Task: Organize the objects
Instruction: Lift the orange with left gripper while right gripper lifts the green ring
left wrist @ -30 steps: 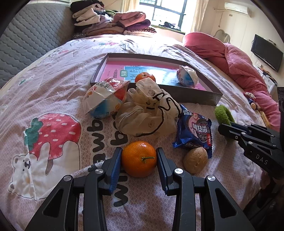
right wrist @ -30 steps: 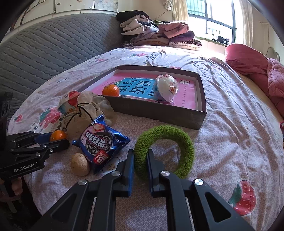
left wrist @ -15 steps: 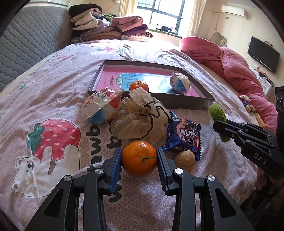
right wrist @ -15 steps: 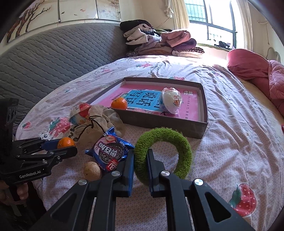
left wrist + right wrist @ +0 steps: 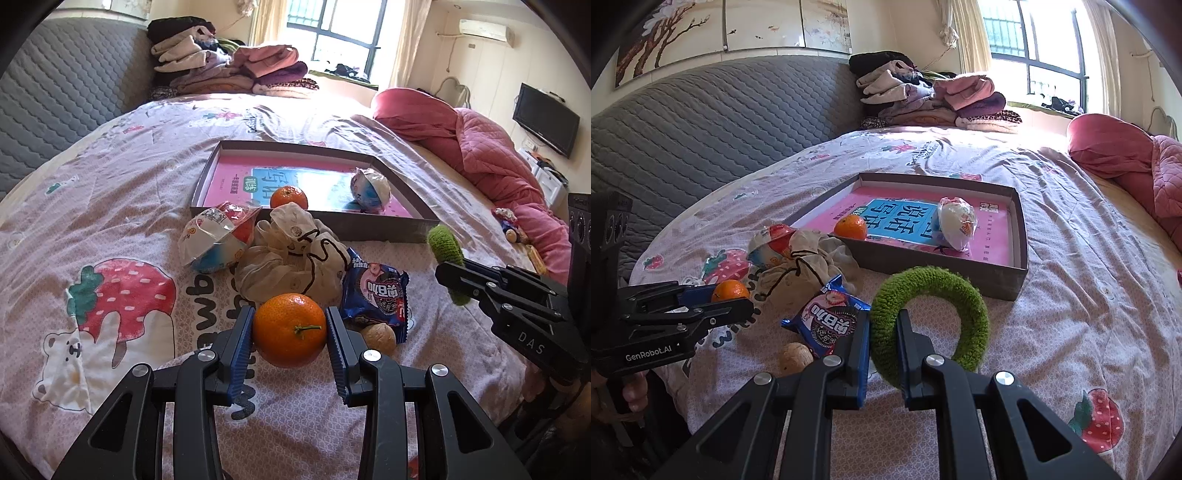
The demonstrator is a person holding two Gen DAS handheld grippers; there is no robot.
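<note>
My left gripper is shut on an orange tangerine, held just above the bedspread; the same tangerine shows between its fingers in the right wrist view. My right gripper is shut on the near-left rim of a fuzzy green ring, lifted off the bed; from the left wrist view the ring appears edge-on. Ahead lies a shallow grey box with a pink book inside, plus a second tangerine and a wrapped toy egg.
Loose on the bed lie a wrapped egg, a cream drawstring pouch, a blue cookie packet and a walnut. Folded clothes are stacked at the back, a pink quilt lies right, a grey headboard left.
Both grippers have risen a little with their loads. The tangerine and the green ring now sit higher above the bedspread, and the items on the bed look farther away.
</note>
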